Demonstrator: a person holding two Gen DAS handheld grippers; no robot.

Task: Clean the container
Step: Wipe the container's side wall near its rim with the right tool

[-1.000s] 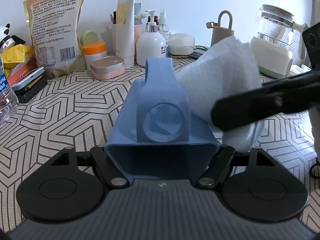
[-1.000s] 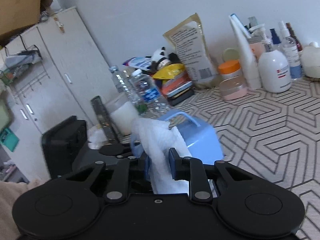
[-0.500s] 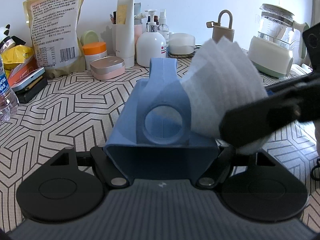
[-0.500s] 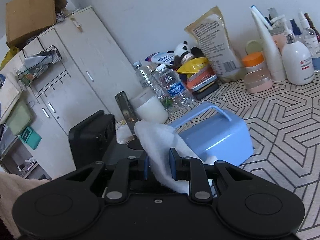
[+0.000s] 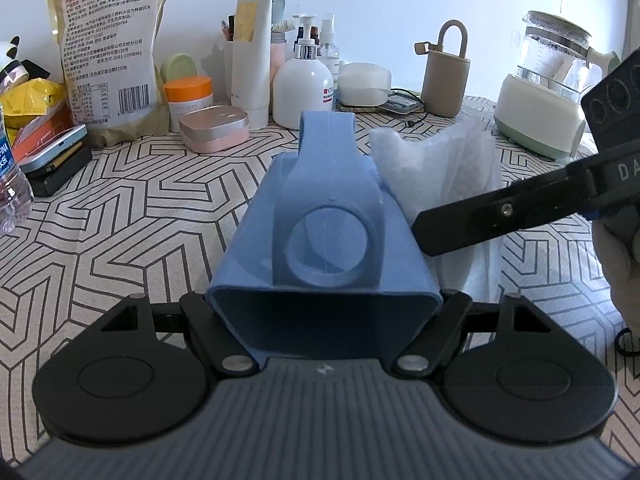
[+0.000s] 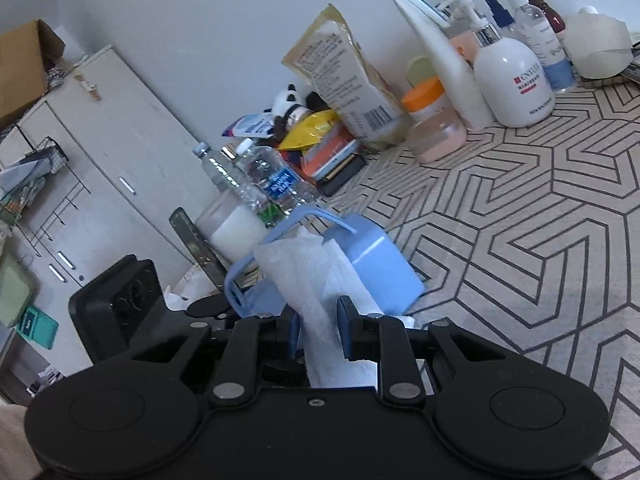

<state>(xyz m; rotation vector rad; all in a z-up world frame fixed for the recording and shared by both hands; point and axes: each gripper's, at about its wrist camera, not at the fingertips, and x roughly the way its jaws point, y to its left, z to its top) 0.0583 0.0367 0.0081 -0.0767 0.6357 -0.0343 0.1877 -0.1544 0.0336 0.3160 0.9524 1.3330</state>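
Observation:
My left gripper (image 5: pixel 324 312) is shut on a blue plastic container (image 5: pixel 324 232) with a handle and holds it on its side above the patterned tablecloth. My right gripper (image 6: pixel 318 328) is shut on a folded white wipe (image 6: pixel 308 280) and presses it against the container's right side wall. In the left wrist view the wipe (image 5: pixel 448 168) stands up beside the container, with one black right finger (image 5: pixel 492 220) across it. In the right wrist view the container (image 6: pixel 372 264) lies just beyond the wipe.
Along the back wall stand a snack bag (image 5: pixel 108 60), an orange-lidded jar (image 5: pixel 188 96), a pink tin (image 5: pixel 214 128), a white pump bottle (image 5: pixel 304 84), a beige case (image 5: pixel 446 76) and a kettle (image 5: pixel 548 80). Water bottles (image 6: pixel 264 188) and a white cabinet (image 6: pixel 100 160) are at the left.
The right gripper has slid the wipe down and along the container's right side, from the upper edge toward the table. The left gripper keeps the container still.

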